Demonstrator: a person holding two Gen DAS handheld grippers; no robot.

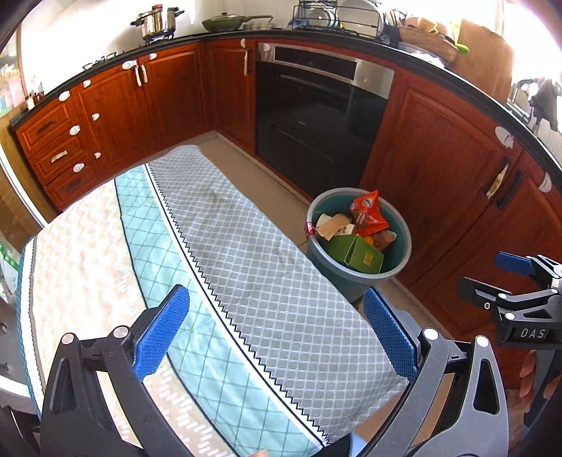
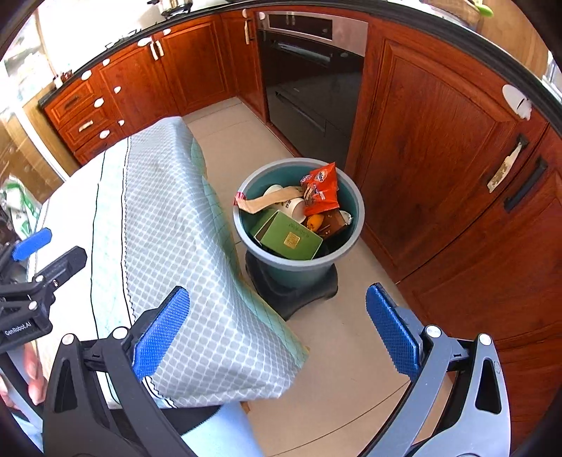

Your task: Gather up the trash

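Observation:
A grey-green trash bin (image 1: 400,260) (image 2: 351,197) stands on the floor beside the table. It holds an orange snack bag (image 1: 367,211) (image 2: 321,190), a green box (image 1: 361,255) (image 2: 291,239), a paper cup (image 2: 296,207) and brown paper (image 2: 267,202). My left gripper (image 1: 277,330) is open and empty above the cloth-covered table (image 1: 246,253). My right gripper (image 2: 281,330) is open and empty above the table's corner and the floor, short of the bin. The right gripper also shows at the right edge of the left wrist view (image 1: 491,277), and the left gripper at the left edge of the right wrist view (image 2: 45,253).
Red-brown kitchen cabinets (image 1: 435,147) (image 2: 432,140) and a black oven (image 1: 316,116) (image 2: 309,81) line the far side. A beige tiled floor strip (image 2: 337,351) runs between table and cabinets. Pots (image 1: 158,23) and a dish rack (image 1: 337,17) stand on the counter.

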